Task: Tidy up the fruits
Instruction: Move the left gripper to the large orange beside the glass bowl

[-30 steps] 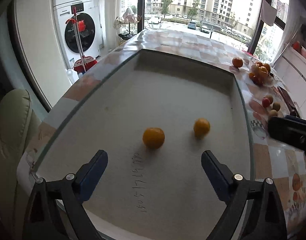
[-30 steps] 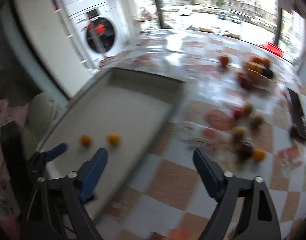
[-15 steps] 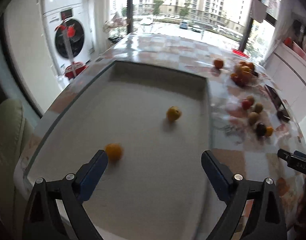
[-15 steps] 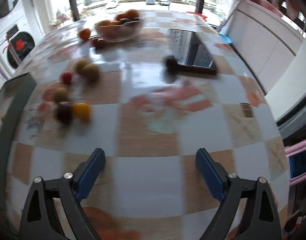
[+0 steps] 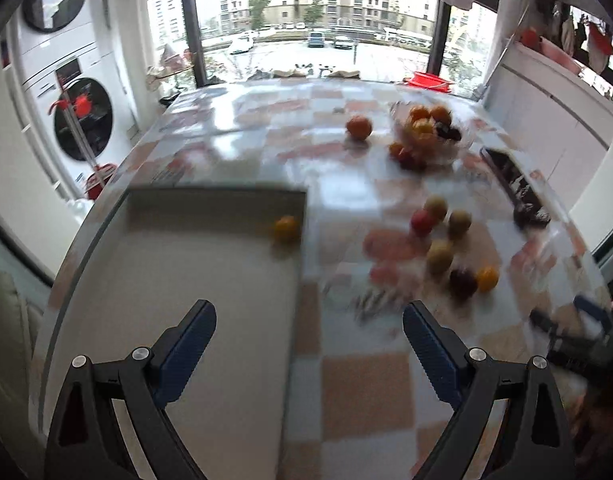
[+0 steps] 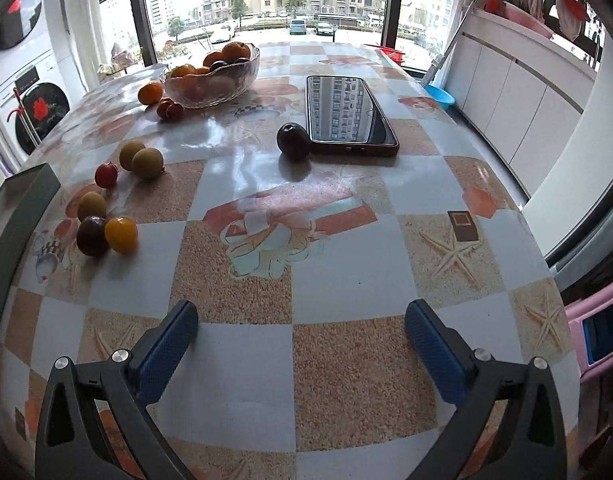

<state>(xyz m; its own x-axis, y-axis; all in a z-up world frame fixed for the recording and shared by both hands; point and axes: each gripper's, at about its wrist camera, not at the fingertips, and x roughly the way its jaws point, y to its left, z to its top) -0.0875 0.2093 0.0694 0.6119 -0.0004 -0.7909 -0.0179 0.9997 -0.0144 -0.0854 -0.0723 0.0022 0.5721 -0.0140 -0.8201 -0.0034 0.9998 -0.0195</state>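
**Left gripper over tray edge, fruit scattered beyond**

Left gripper (image 5: 308, 330) spread wide, nothing between the blue pads (image 5: 190, 334), hovering over the right edge of a shallow white tray (image 5: 210, 280). One orange fruit (image 5: 286, 229) inside the tray, at its far right corner. Right of the tray, on the checkered tablecloth (image 5: 362, 384), a loose cluster of small fruits (image 5: 446, 240), blurred. Farther back, a glass bowl (image 5: 430, 136) of fruit, a lone orange (image 5: 359, 127) just left of it. Dark phone (image 5: 514, 184) near the right edge. Right gripper (image 5: 574, 328) low at far right, smeared.

Clear glass bowl (image 6: 210, 80), glossy tablecloth (image 6: 346, 272)
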